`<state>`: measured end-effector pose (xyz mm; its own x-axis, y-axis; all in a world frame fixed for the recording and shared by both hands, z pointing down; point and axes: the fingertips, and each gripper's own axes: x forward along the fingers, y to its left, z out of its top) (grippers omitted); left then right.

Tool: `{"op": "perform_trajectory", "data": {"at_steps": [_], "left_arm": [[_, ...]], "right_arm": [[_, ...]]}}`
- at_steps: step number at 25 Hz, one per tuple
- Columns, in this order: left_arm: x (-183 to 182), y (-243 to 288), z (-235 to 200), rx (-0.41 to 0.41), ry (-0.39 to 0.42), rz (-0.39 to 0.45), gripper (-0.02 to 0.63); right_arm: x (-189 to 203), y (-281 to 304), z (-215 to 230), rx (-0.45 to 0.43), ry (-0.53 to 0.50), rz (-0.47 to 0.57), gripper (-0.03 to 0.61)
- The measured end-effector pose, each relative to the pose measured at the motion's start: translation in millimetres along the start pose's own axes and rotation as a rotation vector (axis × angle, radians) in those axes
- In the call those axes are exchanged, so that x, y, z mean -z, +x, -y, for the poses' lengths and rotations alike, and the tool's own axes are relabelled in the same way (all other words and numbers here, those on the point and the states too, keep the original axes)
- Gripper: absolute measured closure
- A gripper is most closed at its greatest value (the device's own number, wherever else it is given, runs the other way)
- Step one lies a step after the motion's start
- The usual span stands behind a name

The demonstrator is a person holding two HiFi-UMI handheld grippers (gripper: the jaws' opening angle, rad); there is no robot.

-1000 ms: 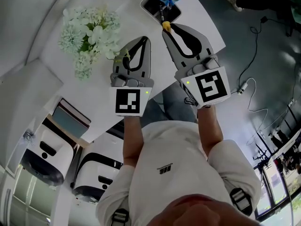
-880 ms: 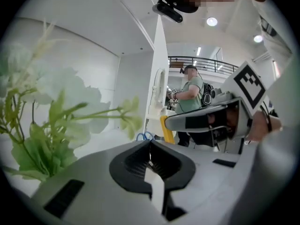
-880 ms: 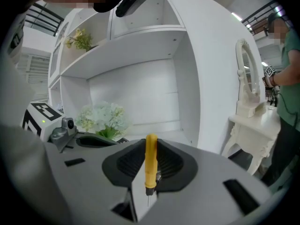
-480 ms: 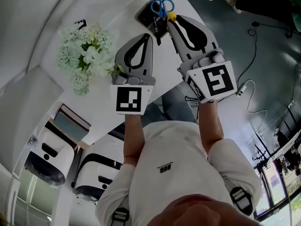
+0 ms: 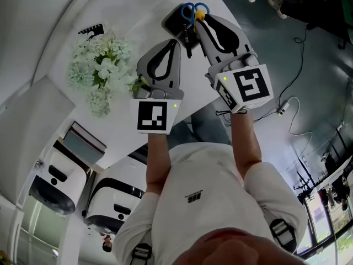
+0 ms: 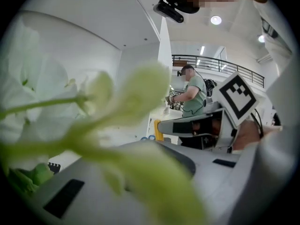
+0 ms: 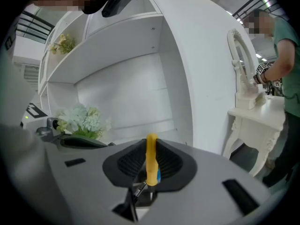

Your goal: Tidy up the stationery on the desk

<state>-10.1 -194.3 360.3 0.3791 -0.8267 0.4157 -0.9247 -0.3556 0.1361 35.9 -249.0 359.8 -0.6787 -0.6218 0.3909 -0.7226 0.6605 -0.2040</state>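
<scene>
My right claw [image 5: 199, 21] is clamped on a pen [image 7: 151, 157]; its jaws have just been closing, and the pen stands pinched upright between the pads, so I judge the grip is set for carrying it point-down. I hold it that way because the holder [image 5: 175, 23] sits just ahead of and under this claw's tip, and a slim thing drops into a cup most easily end first. Blue scissors [image 5: 194, 7] already stand in that holder, right beside my tip, so I think the pen belongs next to them. The pen is a thin, smooth yellow stick with a small blue band low down and something dark and metallic below that; I cannot make out its tip. My left claw [image 5: 175, 43] is narrowed to a shut point with nothing in it, hanging just beside the right one, with the flowers [image 5: 102, 65] close on its outer side and blurring its own view. Everything rests on the white tabletop [image 5: 138, 26].
</scene>
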Motion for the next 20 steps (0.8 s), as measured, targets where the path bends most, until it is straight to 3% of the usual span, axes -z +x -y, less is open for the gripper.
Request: {"op": "perform_trajectory", "data": {"at_steps": [7, 20], "left_arm": [[3, -3, 1, 0.005, 0.001, 0.001, 0.614], [-3, -23, 9, 0.012, 0.000, 0.034, 0.614]], "right_arm": [[34, 7, 2, 0.042, -0.006, -0.074, 0.526], [25, -30, -13, 0.052, -0.030, -0.022, 0.532]]}}
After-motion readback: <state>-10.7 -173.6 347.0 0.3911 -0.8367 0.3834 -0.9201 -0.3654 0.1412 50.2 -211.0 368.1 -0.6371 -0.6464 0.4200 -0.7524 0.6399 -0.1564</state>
